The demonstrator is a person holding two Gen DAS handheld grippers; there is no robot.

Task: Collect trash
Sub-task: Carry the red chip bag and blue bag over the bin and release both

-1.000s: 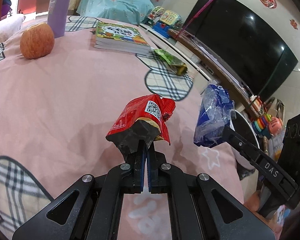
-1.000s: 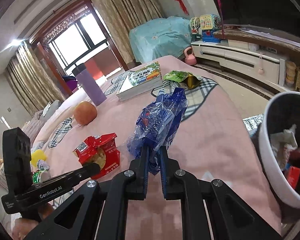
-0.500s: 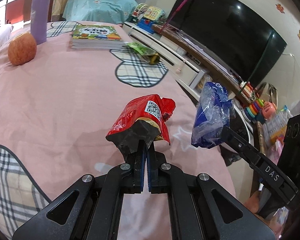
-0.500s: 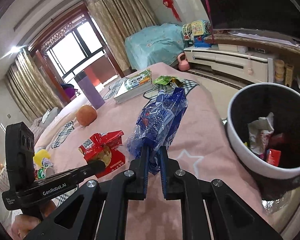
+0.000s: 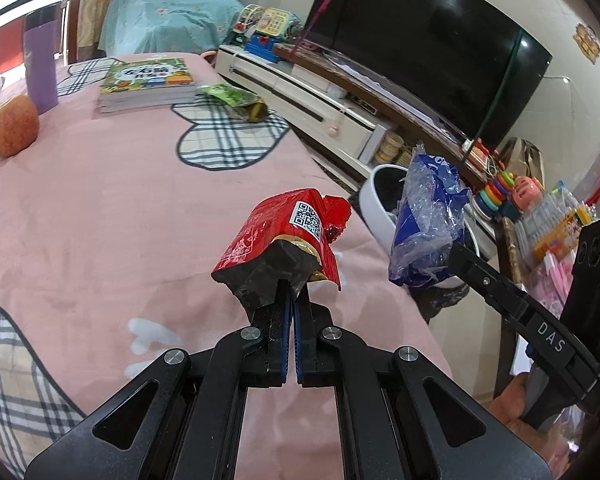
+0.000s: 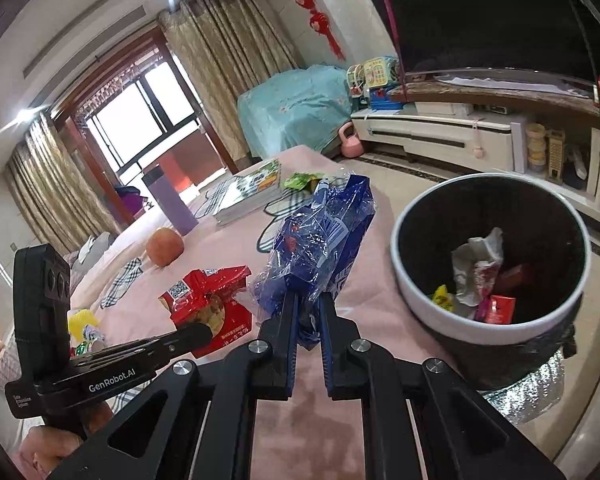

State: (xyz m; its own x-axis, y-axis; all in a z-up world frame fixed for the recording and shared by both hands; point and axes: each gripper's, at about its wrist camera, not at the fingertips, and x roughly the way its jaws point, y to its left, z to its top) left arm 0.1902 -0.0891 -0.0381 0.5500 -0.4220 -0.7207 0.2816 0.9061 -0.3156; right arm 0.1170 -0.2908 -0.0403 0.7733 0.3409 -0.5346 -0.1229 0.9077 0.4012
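While clamped, red wrapper (image 5: 278, 236) aloft

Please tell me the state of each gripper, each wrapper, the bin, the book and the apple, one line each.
Left gripper: shut on red wrapper.
Right gripper: shut on blue wrapper.
Red wrapper: torn open, held off the bed.
Blue wrapper: crumpled, held beside the bin.
Bin: open, some trash inside.
Green wrapper: lying on the bed.
Book: closed, flat.
Apple: whole, on the bed.

Open bin (image 6: 420, 304) mouth beside tongs
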